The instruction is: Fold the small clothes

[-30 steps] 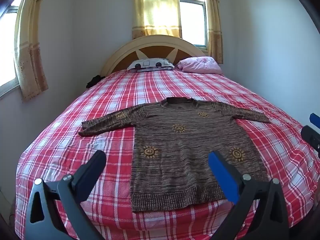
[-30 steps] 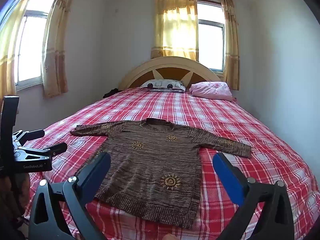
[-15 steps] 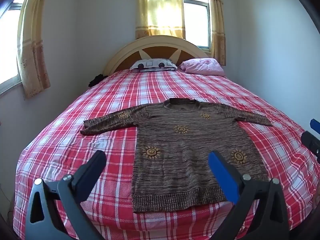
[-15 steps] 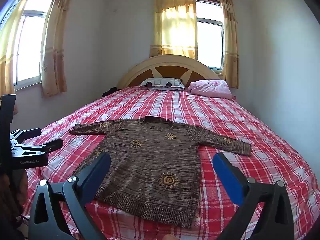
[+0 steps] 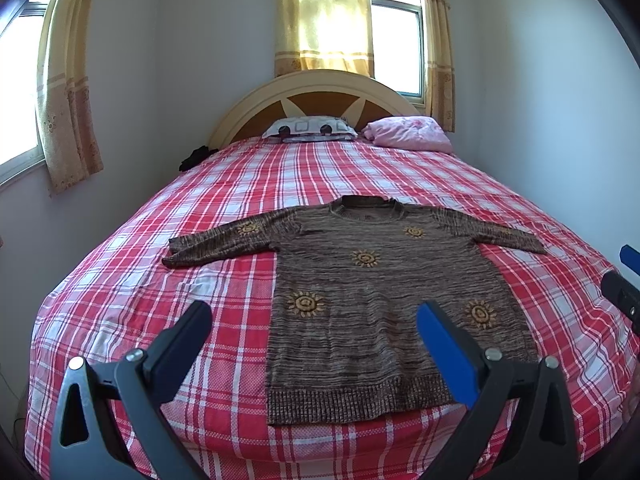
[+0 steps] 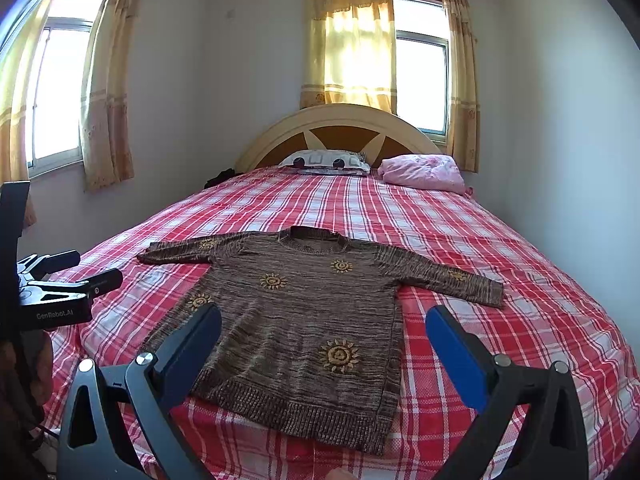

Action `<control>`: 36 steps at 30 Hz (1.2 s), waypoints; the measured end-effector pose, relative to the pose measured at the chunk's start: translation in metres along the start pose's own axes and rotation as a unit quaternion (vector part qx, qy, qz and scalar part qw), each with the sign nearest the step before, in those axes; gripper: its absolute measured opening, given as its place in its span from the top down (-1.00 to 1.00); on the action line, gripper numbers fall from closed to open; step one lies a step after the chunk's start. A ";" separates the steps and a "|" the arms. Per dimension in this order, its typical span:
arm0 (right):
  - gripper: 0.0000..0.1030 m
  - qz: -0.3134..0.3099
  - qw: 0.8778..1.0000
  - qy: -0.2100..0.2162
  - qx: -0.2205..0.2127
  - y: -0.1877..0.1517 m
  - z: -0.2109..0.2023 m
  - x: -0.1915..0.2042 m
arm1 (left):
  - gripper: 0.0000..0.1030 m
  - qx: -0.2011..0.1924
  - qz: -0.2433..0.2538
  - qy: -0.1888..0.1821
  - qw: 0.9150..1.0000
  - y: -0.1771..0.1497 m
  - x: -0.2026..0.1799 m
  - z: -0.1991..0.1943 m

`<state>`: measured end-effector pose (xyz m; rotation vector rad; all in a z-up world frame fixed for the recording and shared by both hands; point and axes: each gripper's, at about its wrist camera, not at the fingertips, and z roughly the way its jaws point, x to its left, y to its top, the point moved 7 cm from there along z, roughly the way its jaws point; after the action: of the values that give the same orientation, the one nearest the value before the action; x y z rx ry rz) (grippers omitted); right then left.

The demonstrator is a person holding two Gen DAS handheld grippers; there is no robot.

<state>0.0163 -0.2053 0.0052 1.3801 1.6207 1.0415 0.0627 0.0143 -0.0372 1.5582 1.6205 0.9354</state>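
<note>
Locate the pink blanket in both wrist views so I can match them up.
Left wrist: pink blanket upper centre-right, at the head of the bed, right of the pillow.
Right wrist: pink blanket centre-right, again right of the pillow.
Shared landmark: the arched headboard behind both.

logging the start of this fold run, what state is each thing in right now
sweater: unfolded, flat on the bed, front up, both sleeves spread out
left hand-held gripper: open, empty, above the bed's near edge
right hand-held gripper: open, empty, above the sweater's hem
bedspread: spread flat
pink blanket: bunched by the headboard
middle curtain: drawn, sunlit
</note>
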 end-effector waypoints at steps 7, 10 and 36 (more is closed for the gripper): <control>-0.98 0.000 1.000 0.000 0.000 0.000 0.001 0.001 | -1.00 0.000 -0.003 0.003 1.000 0.000 0.002 0.001; -0.98 0.000 1.000 0.000 0.000 0.000 0.001 0.001 | -1.00 -0.001 -0.005 0.004 1.000 0.000 0.005 0.002; -0.98 -0.002 1.000 0.004 0.008 -0.007 0.006 0.006 | -1.00 0.003 -0.008 0.008 1.000 -0.003 0.006 0.006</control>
<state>0.0181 -0.1990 -0.0033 1.3828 1.6403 1.0354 0.0656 0.0205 -0.0430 1.5422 1.6451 0.9371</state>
